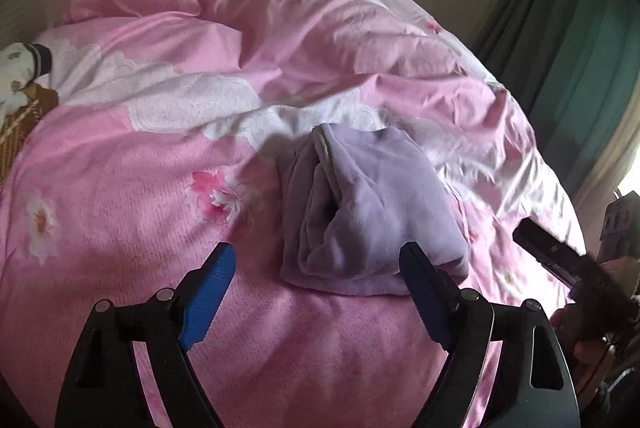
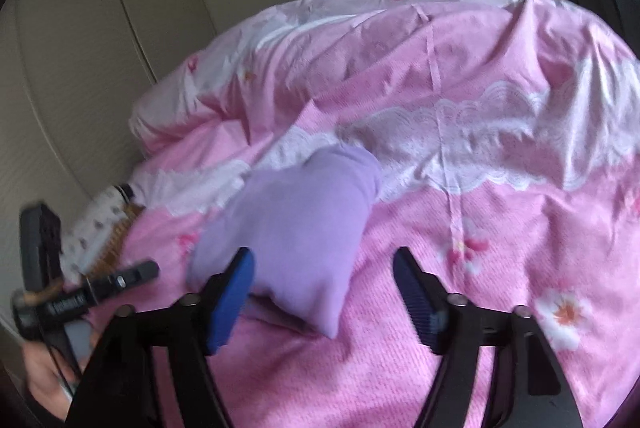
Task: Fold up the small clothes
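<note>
A small lilac garment (image 1: 368, 212) lies folded in a compact bundle on the pink flowered duvet (image 1: 160, 188). My left gripper (image 1: 320, 260) is open and empty, just in front of the bundle, its right finger beside the bundle's near right corner. In the right wrist view the same lilac garment (image 2: 296, 228) lies just ahead and left of my right gripper (image 2: 324, 268), which is open and empty above the duvet (image 2: 480, 228). The left gripper's body (image 2: 100, 284) shows at the left edge there.
A white patterned garment with a dark cuff and a brown piece (image 1: 20, 84) lies at the bed's left edge, also in the right wrist view (image 2: 104, 224). Green curtains (image 1: 568, 48) hang on the right. A wall (image 2: 80, 68) borders the bed's left side.
</note>
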Available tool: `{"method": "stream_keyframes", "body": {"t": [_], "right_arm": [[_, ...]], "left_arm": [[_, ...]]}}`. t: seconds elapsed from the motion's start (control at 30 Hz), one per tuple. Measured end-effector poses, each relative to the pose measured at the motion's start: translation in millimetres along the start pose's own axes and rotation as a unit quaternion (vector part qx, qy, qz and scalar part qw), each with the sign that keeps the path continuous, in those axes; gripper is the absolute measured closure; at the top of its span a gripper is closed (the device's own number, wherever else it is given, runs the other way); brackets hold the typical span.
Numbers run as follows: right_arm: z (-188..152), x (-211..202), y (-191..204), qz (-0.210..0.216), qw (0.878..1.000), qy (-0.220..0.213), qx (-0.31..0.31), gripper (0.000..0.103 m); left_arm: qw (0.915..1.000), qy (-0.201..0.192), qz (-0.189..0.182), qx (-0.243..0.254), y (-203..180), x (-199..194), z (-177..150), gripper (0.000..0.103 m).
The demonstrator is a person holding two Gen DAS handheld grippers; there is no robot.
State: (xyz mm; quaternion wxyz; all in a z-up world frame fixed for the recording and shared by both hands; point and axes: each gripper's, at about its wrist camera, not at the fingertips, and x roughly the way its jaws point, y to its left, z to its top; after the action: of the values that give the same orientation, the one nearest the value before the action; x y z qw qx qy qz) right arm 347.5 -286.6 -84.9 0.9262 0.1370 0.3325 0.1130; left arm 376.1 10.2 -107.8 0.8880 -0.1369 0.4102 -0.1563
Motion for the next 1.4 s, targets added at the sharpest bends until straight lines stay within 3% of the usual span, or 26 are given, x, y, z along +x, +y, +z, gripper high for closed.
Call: {"method": "stream_keyframes", "body": {"t": [0.1, 0.27, 0.4, 0.6, 0.77, 1.07, 1.23, 1.4], "right_arm": [[10, 4, -11, 0.036, 0.999, 0.006, 0.024, 0.017], [24, 27, -43, 0.092, 0.991, 0.046, 0.091, 0.016], [26, 54, -63, 0.117, 0.98, 0.09, 0.136, 0.016], [29, 89, -73, 0.159, 0.964, 0.131, 0.165, 0.016], [27, 120, -85, 0.176, 0.951, 0.16, 0.197, 0.016], [26, 158, -88, 0.198, 0.94, 0.182, 0.212, 0.015], [32, 180, -82, 0.213, 0.934, 0.193, 0.211, 0.015], [37, 205, -71, 0.225, 0.927, 0.217, 0.207, 0.013]], "left_arm": [[0.999, -0.003, -0.003, -0.044, -2, 7, -5, 0.014], [0.9931, -0.006, 0.008, -0.117, -2, 21, -22, 0.014], [0.9814, 0.009, -0.017, -0.191, 1, 38, -33, 0.014], [0.9524, 0.012, -0.081, -0.294, 10, 57, -46, 0.013], [0.9472, 0.0, -0.081, -0.31, 13, 65, -43, 0.01], [0.9385, -0.007, -0.075, -0.337, 19, 84, -30, 0.005], [0.9345, -0.01, -0.058, -0.351, 17, 89, -25, 0.005], [0.9381, -0.007, -0.021, -0.346, 7, 94, -22, 0.007]]}}
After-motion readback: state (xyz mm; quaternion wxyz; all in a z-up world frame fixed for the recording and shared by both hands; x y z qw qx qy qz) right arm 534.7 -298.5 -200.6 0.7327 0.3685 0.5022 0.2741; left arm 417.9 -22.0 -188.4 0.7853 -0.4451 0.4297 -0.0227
